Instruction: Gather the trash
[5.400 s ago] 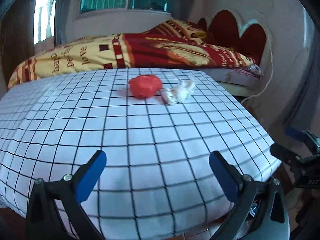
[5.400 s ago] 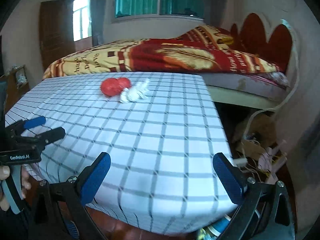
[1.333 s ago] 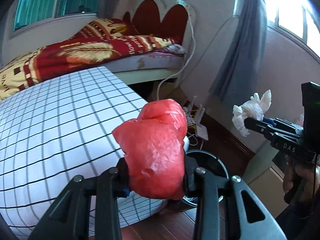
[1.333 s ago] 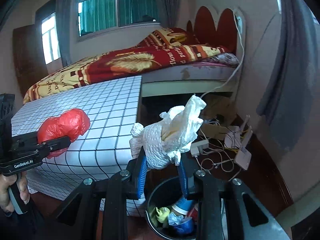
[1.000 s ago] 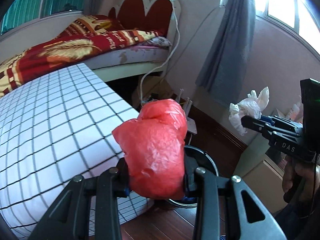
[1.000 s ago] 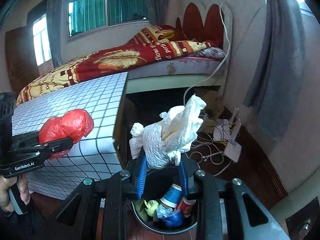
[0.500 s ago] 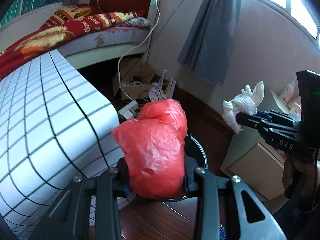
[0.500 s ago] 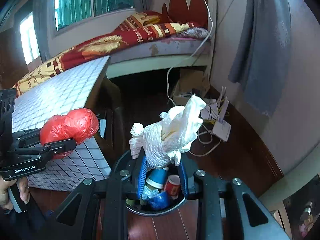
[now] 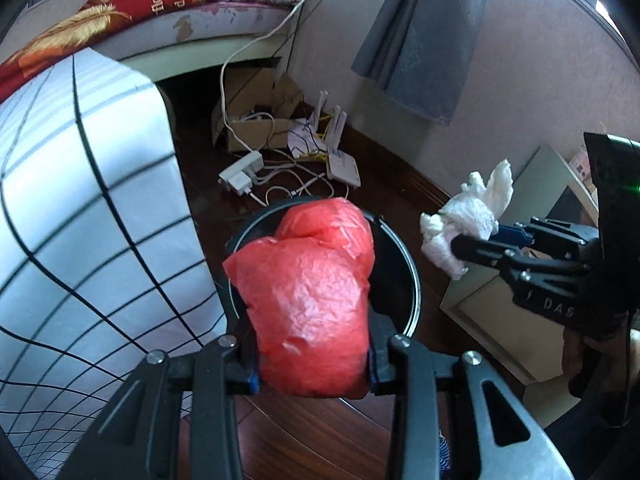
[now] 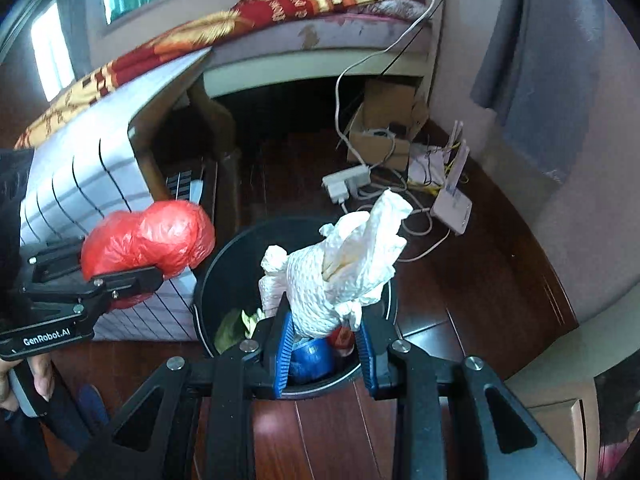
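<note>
My left gripper (image 9: 312, 364) is shut on a crumpled red plastic bag (image 9: 308, 300), which hangs over the black round trash bin (image 9: 406, 264) on the floor. My right gripper (image 10: 324, 344) is shut on a wad of white tissue (image 10: 340, 264) directly above the same bin (image 10: 216, 276), which holds cups and other rubbish. In the right wrist view the left gripper (image 10: 120, 276) with the red bag (image 10: 148, 240) sits at the bin's left rim. The left wrist view shows the right gripper (image 9: 464, 244) with the tissue (image 9: 468, 220) to the bin's right.
The checked-cloth table (image 9: 80, 200) stands just left of the bin. Behind the bin lie a power strip (image 9: 240, 172), tangled cables, a white router (image 10: 452, 208) and a cardboard box (image 10: 384, 128). A pale cabinet (image 9: 500, 320) is on the right, a bed (image 10: 280, 8) at the back.
Both grippers have come down and tilted toward the floor, closing in over the bin. The bin now fills the middle of both views. Both grips are unchanged.
</note>
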Tool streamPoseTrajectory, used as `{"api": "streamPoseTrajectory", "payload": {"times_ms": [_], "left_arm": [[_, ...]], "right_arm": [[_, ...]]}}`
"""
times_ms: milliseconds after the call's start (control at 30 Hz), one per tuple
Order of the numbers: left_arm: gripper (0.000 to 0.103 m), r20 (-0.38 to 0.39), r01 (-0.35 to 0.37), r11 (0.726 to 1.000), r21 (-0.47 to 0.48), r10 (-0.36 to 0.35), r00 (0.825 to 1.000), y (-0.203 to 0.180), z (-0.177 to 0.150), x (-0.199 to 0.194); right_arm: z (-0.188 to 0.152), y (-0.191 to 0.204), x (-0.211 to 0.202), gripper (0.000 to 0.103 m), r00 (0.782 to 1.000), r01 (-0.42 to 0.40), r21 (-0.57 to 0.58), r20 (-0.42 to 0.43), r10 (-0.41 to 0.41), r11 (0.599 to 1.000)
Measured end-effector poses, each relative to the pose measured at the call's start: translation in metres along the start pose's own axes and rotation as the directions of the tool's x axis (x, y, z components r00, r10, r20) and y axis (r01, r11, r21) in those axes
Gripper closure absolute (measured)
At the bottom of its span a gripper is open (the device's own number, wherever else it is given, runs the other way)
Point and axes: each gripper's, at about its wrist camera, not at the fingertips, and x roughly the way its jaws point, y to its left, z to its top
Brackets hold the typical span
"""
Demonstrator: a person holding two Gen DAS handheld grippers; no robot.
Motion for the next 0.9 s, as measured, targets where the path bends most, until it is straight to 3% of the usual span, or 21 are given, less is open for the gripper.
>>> {"api": "streamPoseTrajectory", "payload": {"times_ms": [533,633,700,733,767,867,900], "left_arm": [[0.065,-0.105,-0.003,0.999,-0.033,-0.001,0.994,0.012,-0.013,0.05],[0.062,-0.121,0.025,0.999,-0.038,-0.029,0.992,0.014,-0.012,0.054],[0.041,-0.121,-0.01,0.999,-0.043,0.005,0.993,0.014,-0.012,0.06],[0.023,-0.118,-0.039,0.998,-0.051,0.032,0.992,0.016,-0.014,0.06],[0.016,-0.111,-0.04,0.998,-0.058,0.034,0.993,0.018,-0.016,0.057],[0.009,-0.103,-0.075,0.996,-0.049,0.069,0.992,0.02,-0.019,0.051],[0.007,-0.095,-0.088,0.995,-0.044,0.083,0.992,0.021,-0.02,0.049]], "right_arm": [[-0.01,0.006,0.062,0.072,0.991,-0.028,-0.049,-0.13,0.021,0.998],[-0.01,0.01,0.071,0.072,0.989,-0.047,-0.061,-0.14,0.038,0.997],[-0.011,0.012,0.08,0.062,0.988,0.004,-0.108,-0.152,-0.02,0.994],[-0.014,0.01,0.085,0.033,0.984,0.066,-0.126,-0.155,-0.085,0.99],[-0.016,0.008,0.086,0.016,0.983,0.079,-0.125,-0.154,-0.098,0.989],[-0.018,-0.001,0.087,0.016,0.979,0.106,-0.105,-0.163,-0.123,0.989],[-0.017,-0.002,0.085,0.011,0.98,0.11,-0.1,-0.157,-0.125,0.989]]}}
